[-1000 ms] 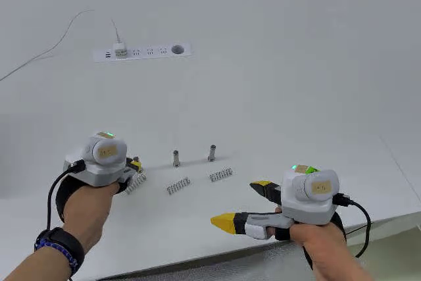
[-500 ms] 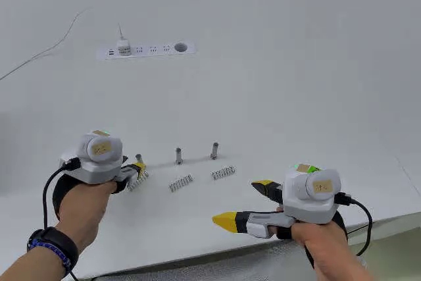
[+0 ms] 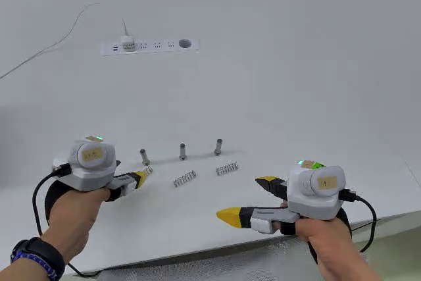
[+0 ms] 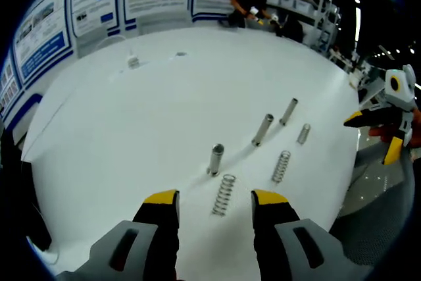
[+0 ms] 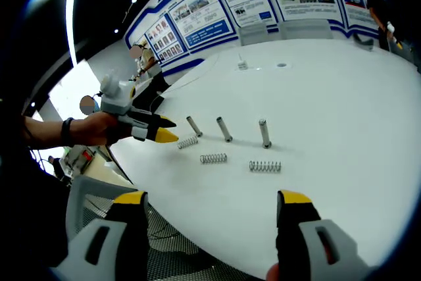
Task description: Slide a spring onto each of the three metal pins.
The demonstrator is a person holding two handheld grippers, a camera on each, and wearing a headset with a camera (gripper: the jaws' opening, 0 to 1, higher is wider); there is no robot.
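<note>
Backing off toward the lower left of the head view, my left gripper (image 3: 140, 177) is now leaving uncovered the leftmost of the 3 short upright grey metal pins (image 3: 144, 156), which it was hiding 1 second ago. Its yellow-tipped jaws are standing spread and holding nothing. In the left gripper view, the nearest small coiled steel spring (image 4: 225, 194) is lying on the white workbench (image 3: 263, 97) just ahead of the gap, close beside that pin (image 4: 216, 159).

All 3 pins are standing bare in a row at the centre of the head view. The other 2 springs (image 3: 185, 178) (image 3: 227, 168) are lying loose just below them. My right gripper (image 3: 247, 199) is hanging at the lower right, jaws wide apart and empty, well apart from the row.

I am judging the pickup as the risky part. A round coil is likely to roll or squirt out sideways if my jaws are closing off-centre. Pinching it at mid-length may be leaving no free end to thread over the pin. Since the pin is so near, a careless approach could be tipping it over.
</note>
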